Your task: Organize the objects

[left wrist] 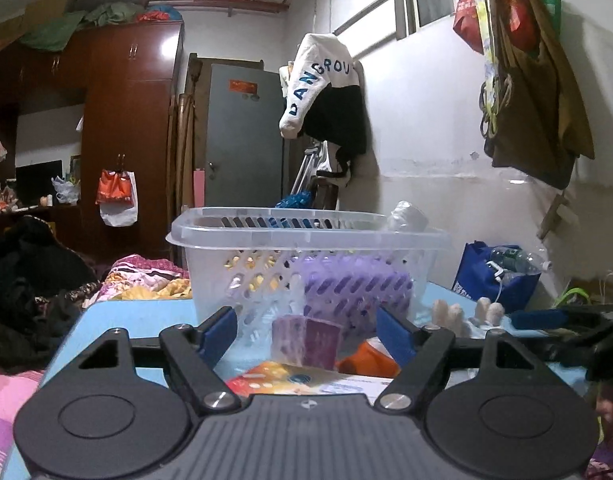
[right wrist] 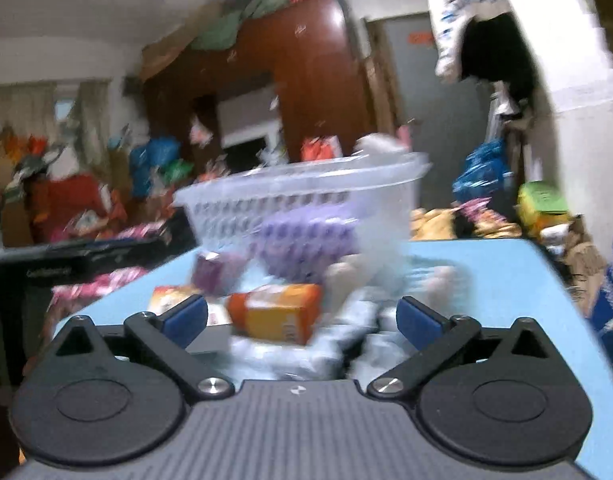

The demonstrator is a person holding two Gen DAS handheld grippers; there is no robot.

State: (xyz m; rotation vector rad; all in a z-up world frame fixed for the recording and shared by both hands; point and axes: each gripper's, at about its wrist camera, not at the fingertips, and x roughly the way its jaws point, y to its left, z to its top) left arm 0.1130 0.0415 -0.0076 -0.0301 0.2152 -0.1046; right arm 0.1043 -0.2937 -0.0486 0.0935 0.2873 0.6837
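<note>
Left tongs and right tongs both gape wide, holding nothing. At 12 o'clock on the blue table stands a clear slotted basket. A hanging white garment reads "DANGROU".

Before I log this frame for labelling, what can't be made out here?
- Orange box, right wrist view: label unreadable, motion blur.
- Clear basket contents, left wrist view: purple item veiled by slotted wall.
- Flat packet, left wrist view: lower part covered by the left hand-held gripper body.
</note>
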